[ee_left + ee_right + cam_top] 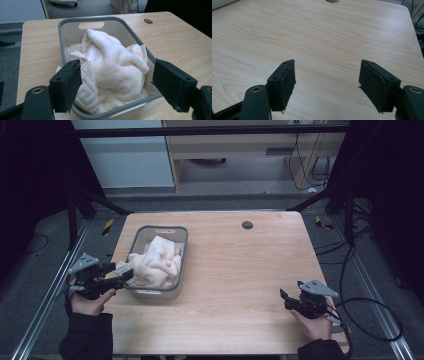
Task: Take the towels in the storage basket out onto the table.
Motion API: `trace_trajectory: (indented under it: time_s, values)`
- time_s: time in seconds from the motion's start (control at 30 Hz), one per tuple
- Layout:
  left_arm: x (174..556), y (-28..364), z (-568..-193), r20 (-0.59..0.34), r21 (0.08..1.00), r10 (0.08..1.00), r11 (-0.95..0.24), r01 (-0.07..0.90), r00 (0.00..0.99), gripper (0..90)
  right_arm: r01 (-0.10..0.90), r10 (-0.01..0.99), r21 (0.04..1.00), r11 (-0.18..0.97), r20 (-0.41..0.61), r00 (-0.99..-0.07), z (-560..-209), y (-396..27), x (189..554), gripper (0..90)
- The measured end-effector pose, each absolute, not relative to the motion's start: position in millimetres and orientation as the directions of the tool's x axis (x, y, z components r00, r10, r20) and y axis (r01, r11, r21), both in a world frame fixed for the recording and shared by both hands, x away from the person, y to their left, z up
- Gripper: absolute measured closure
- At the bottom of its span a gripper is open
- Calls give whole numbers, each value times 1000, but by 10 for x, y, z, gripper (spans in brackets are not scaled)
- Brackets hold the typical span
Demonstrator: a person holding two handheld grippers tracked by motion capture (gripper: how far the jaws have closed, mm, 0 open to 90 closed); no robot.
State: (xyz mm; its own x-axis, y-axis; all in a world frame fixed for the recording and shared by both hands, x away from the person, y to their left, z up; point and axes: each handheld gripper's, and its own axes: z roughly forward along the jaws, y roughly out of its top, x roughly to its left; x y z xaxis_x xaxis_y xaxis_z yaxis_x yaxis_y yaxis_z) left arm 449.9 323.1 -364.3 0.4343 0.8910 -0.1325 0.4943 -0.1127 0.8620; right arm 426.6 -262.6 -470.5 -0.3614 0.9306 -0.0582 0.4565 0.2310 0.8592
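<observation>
No readable text anywhere

No word, label, brand, number or sign can be read on the grey basket (180, 265), the cream towel (112, 65) in it, the wooden table (332, 35), or the black pads (377, 82); the yellow-and-black striped tape (107, 226) on the floor beside the table carries only stripes, no lettering.
</observation>
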Motion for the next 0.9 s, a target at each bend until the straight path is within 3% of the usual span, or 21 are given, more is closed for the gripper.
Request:
trace_trajectory:
  time_s: [0.9]
  values:
    - [4914, 2970, -3532, -87, 811, 882, -208, 547, 464, 218, 476, 927, 848, 235, -49, -371, -4732, -2624, 4279, 285]
